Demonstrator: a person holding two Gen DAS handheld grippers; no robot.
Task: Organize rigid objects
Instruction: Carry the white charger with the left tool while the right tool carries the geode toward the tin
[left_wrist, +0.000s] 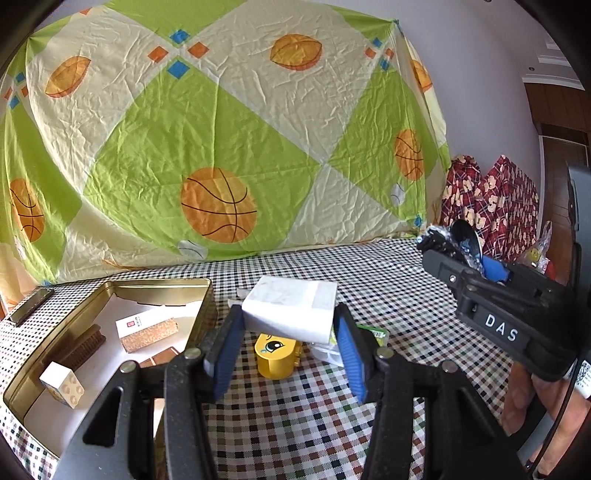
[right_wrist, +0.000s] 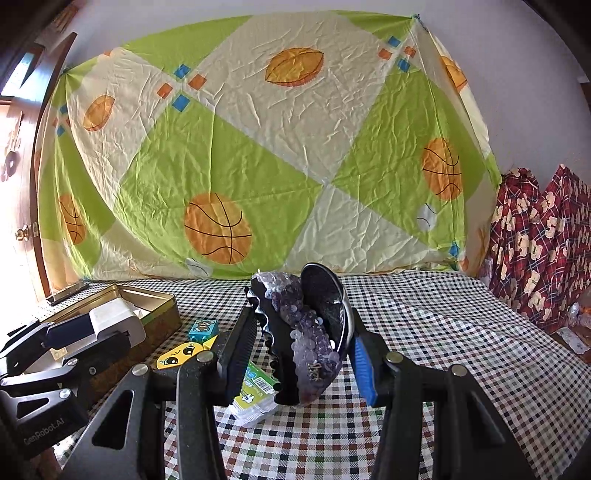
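- Clamped between the left gripper (left_wrist: 288, 332) pads, a white box (left_wrist: 291, 308) is held above the checked tabletop (left_wrist: 295, 417), beside the gold tin (left_wrist: 201, 295).
- Light and stiff it is judged; flat sides suit the grip.
- By the right gripper (right_wrist: 301, 343) a beaded hair clip (right_wrist: 306, 339) is pinched; a slippery, fragile piece, best held at its spine.
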